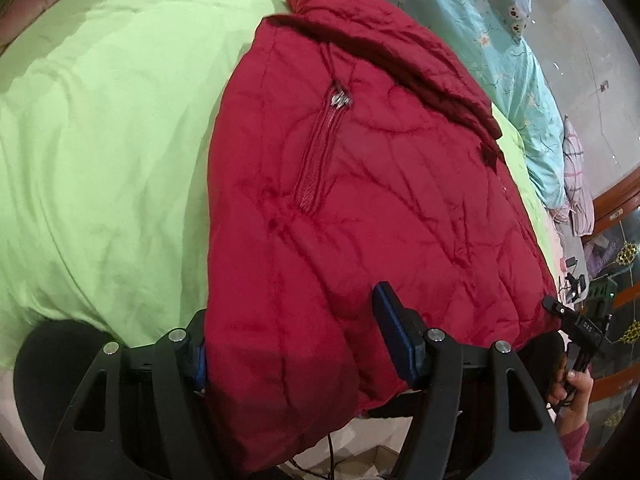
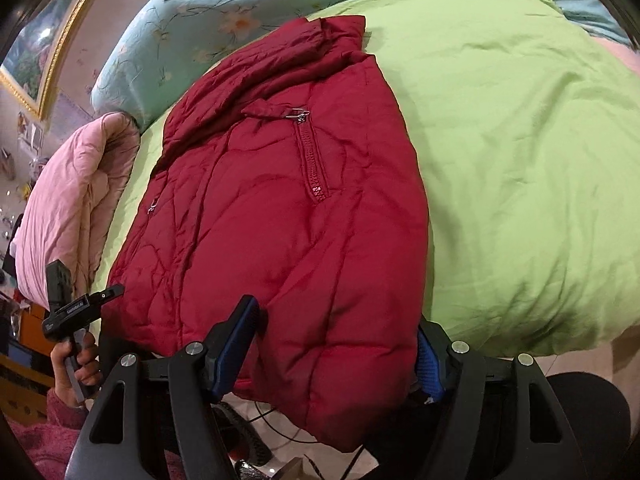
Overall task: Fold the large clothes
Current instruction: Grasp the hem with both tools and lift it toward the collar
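1. Red quilted fabric: the padded jacket (image 1: 360, 200) is lying on the green bed cover (image 1: 100, 140), stretching away ahead of both claws, its near hem hanging over the bed edge between their fingers.
2. The left claw (image 1: 296, 356) is standing with fingers apart, the hem's outer corner bulging between them; whether the pads are pressing on the fabric cannot be told.
3. The right claw (image 2: 340, 352) is likewise standing apart, straddling the hem's opposite corner.
4. Handling judgement: the jacket is looking soft, puffy and light for its bulk, and the smooth shell is likely proving slippery; padding is compressing unevenly, so a shallow pinch may be slipping off.
5. Hold advised: both hem corners, deep enough to catch the stitched edge.
6. The pocket zipper (image 1: 320, 152) is lying ahead of the left claw, with the collar (image 2: 320, 36) farthest from both claws.
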Available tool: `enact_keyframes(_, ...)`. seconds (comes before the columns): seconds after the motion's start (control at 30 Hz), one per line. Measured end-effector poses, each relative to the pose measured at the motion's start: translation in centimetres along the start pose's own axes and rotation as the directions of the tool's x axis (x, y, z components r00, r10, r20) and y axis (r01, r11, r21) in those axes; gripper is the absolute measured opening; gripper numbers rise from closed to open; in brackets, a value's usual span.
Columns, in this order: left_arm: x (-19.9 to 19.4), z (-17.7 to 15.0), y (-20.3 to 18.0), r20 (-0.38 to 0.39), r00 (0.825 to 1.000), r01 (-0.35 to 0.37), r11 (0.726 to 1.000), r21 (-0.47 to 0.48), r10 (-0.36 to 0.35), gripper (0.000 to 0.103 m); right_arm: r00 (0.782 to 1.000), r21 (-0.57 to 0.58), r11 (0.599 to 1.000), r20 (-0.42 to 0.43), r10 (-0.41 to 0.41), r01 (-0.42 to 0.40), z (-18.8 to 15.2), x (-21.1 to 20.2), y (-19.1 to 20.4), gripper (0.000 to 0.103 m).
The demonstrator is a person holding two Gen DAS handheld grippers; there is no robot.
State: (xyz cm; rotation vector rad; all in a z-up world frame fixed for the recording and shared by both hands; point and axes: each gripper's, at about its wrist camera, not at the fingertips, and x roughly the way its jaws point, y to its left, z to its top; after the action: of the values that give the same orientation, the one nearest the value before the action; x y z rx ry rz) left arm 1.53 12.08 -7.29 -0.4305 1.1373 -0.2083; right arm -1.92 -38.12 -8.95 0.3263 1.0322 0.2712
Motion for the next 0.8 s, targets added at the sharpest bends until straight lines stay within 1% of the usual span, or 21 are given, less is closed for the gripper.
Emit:
enact_keyframes(0.1,0.0,-0.2,0.5,-0.008,1.000,0.027,1.000,-0.016,-0.027,0.066,1.000,0.051,0.998,-0.017,0.026,-0.025,0.1,0.5,-1.0,0.070)
enact_keyframes(0.13,0.0,-0.3,0.5,-0.009,0.999,0.034,0.999,-0.012,-0.034,0.066,0.999,0.054,0.998,-0.018,0.030,-0.029,0.2,0.5,-1.0,0.068)
enact_keyframes(0.17,0.1,-0.4,0.3,-0.008,0.999,0.037,0.999,-0.006,-0.037,0.065,0.999,0.049,0.998,-0.018,0.030,-0.029,0.2,0.5,-0.9,0.062)
enact_keyframes(0.2,0.1,-0.4,0.2,-0.008,0.999,0.040,0.999,0.001,-0.040,0.058,0.999,0.041,0.999,-0.024,0.028,-0.027,0.2,0.6,-0.7,0.059)
enact_keyframes(0.23,0.1,-0.5,-0.2,-0.008,0.999,0.040,0.999,0.018,-0.039,0.053,0.999,0.035,0.999,-0.026,0.024,-0.023,0.2,0.7,-0.5,0.053)
enact_keyframes(0.27,0.1,-0.5,-0.4,-0.007,0.999,0.034,0.999,0.033,-0.034,0.050,0.999,0.032,0.999,-0.026,0.023,-0.022,0.1,0.8,-0.3,0.047)
enact_keyframes(0.3,0.1,-0.4,-0.6,-0.005,1.000,0.031,0.999,0.042,-0.031,0.047,0.999,0.033,0.999,-0.025,0.026,-0.025,0.1,0.8,-0.2,0.045)
enact_keyframes(0.33,0.1,-0.4,-0.8,-0.004,1.000,0.029,0.998,0.051,-0.028,0.047,0.999,0.033,0.999,-0.020,0.025,-0.025,0.1,0.9,0.0,0.040)
enact_keyframes(0.37,0.1,-0.4,-0.8,-0.005,1.000,0.027,0.998,0.050,-0.027,0.047,1.000,0.032,0.999,-0.014,0.028,-0.028,0.1,0.8,0.1,0.038)
enact_keyframes(0.43,0.1,-0.3,-0.3,-0.018,0.999,0.038,0.999,0.026,-0.037,0.048,0.999,0.041,0.999,-0.010,0.035,-0.035,0.2,0.9,0.1,0.039)
enact_keyframes(0.47,0.2,-0.4,-0.1,-0.021,0.999,0.046,0.999,0.017,-0.045,0.048,0.999,0.054,0.997,-0.011,0.047,-0.046,0.2,0.9,-0.1,0.043)
enact_keyframes(0.5,0.1,-0.4,0.2,-0.024,0.998,0.058,0.998,0.009,-0.058,0.048,0.998,0.070,0.996,-0.012,0.057,-0.056,0.2,0.9,-0.3,0.043)
enact_keyframes(0.57,0.0,-0.6,0.1,-0.020,0.998,0.062,0.998,0.018,-0.061,0.046,0.998,0.079,0.995,-0.013,0.065,-0.064,0.1,0.9,-0.5,0.043)
enact_keyframes(0.6,-0.2,-0.6,-0.1,-0.014,0.998,0.057,0.998,0.034,-0.056,0.038,0.998,0.073,0.995,-0.012,0.062,-0.061,0.1,0.9,-0.5,0.041)
enact_keyframes(0.63,-0.3,-0.7,-0.4,-0.008,0.999,0.053,0.997,0.049,-0.053,0.027,0.999,0.063,0.997,-0.010,0.052,-0.051,0.1,0.9,-0.3,0.038)
enact_keyframes(0.73,-1.2,-0.5,-1.0,0.023,0.997,0.069,0.996,0.062,-0.070,0.018,0.998,0.047,0.997,0.006,0.058,-0.058,0.2,0.5,0.2,0.027)
enact_keyframes(0.8,-1.9,-0.1,-1.4,0.045,0.995,0.085,0.995,0.061,-0.088,0.016,0.997,0.042,0.997,0.024,0.070,-0.071,0.5,0.1,0.6,0.025)
